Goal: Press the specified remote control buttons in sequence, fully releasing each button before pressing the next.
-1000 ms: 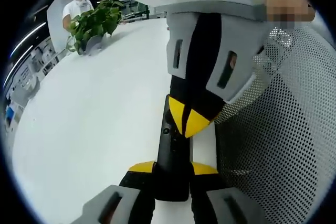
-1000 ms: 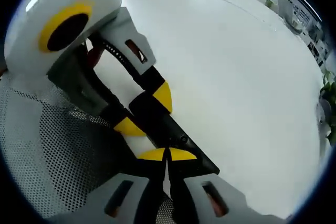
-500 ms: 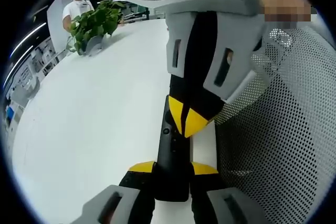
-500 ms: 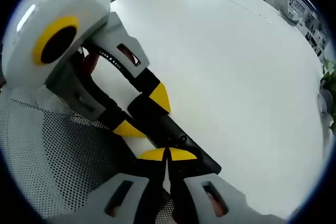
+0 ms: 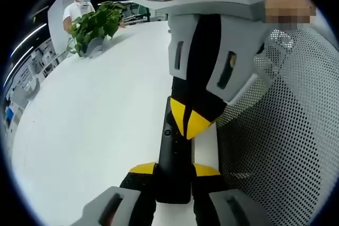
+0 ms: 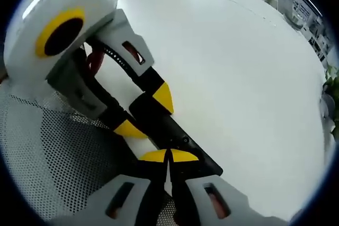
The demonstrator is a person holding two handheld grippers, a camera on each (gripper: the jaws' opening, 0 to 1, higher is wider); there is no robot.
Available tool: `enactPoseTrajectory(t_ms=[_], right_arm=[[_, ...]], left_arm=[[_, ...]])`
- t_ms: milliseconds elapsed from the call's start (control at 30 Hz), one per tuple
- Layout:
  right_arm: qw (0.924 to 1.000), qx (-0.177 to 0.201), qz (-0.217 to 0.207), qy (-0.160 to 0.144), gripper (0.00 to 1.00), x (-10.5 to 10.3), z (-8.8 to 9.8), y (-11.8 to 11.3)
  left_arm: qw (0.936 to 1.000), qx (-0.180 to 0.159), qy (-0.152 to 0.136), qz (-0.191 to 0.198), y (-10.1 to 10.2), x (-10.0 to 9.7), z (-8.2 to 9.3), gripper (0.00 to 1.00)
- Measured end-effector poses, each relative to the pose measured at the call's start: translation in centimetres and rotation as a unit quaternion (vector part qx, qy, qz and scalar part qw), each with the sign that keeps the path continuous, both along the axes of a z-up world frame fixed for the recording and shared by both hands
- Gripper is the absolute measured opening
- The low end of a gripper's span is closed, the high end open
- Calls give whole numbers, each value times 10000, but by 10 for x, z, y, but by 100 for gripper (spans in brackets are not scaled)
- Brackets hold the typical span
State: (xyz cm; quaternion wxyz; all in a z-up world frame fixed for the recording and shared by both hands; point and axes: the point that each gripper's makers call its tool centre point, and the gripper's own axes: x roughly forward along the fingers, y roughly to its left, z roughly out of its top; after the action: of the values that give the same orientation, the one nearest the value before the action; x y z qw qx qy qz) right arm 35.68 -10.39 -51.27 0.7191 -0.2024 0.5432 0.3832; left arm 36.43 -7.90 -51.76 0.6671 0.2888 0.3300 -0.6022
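Centrally placed, a slim black remote control, held just above a white table and clamped at its near end between the yellow-tipped jaws of the left gripper. Seen end-on in the left gripper view, running up and away from the camera, a small round button visible on its upper face. Pressed down onto that upper face from above, the yellow pads of the right gripper, jaws clenched tip to tip with nothing between them. From the right gripper view, the same remote control lying diagonally, the right gripper resting its closed yellow tips on the remote's top surface near one end, the left gripper gripping the body from the side further along, one yellow pad on each flank. Beside the remote, a white perforated mesh surface, curving away at the right of the left gripper view and showing again, dotted with small holes, at the lower left of the right gripper view. Farther back on the table, a leafy green potted plant, with a person in a white top standing just behind it. Beyond the table's far edge, blurred desks and office equipment.
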Motion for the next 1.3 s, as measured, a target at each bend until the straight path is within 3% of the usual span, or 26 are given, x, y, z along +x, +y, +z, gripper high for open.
enactPoseTrajectory(t_ms=[167,367,567,700,1300], right_arm=[[9996,143,-228,132,0,0,0,-1],[9996,132,-209,117,0,0,0,0],[9983,220,-429,337,0,0,1,-1],[9985,357,-387,140,0,4,7,4],[9992,339,-202,12,0,9,3,9]], left_arm=[[10000,8,-18,-40,0,0,0,25],[10000,-4,-19,-49,0,0,0,25],[10000,-10,-22,-54,0,0,0,25],[10000,-7,-24,-62,0,-1,0,25],[10000,-68,-5,-71,-4,-2,0,25]])
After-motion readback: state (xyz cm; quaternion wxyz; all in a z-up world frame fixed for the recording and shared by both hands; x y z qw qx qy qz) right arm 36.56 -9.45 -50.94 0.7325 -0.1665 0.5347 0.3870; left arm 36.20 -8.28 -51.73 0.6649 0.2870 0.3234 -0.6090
